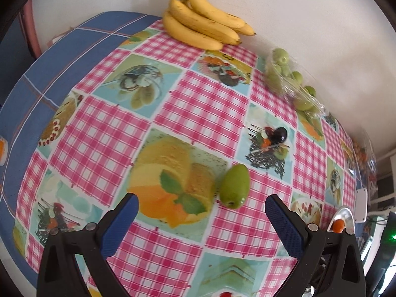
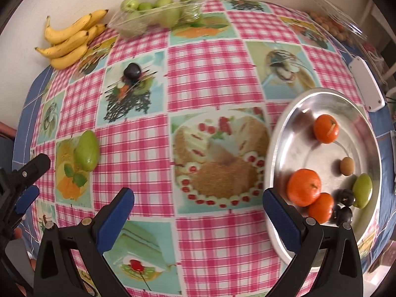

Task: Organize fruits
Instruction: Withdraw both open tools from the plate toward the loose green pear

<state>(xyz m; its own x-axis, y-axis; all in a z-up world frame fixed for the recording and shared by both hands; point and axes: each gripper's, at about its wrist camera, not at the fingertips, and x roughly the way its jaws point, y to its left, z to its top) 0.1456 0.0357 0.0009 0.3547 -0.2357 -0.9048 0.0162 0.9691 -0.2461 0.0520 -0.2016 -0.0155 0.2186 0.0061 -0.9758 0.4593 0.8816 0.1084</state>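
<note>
While the left gripper (image 1: 201,206) hovers with jaws wide apart, the green fruit (image 1: 234,185) lies loose on the counter (image 1: 203,109) at lower centre, just ahead. It looks firm, smooth and light; gripping across its broad middle seems safest. Seen from the right wrist, the right gripper (image 2: 198,200) gapes empty at bottom centre, beside the metal plate (image 2: 321,94) at right.

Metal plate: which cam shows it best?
Right wrist. The plate shows nearly whole there, with its oranges, dark plums, a green fruit and a small brown one. Left wrist catches only a rim sliver behind the left claw.
</note>
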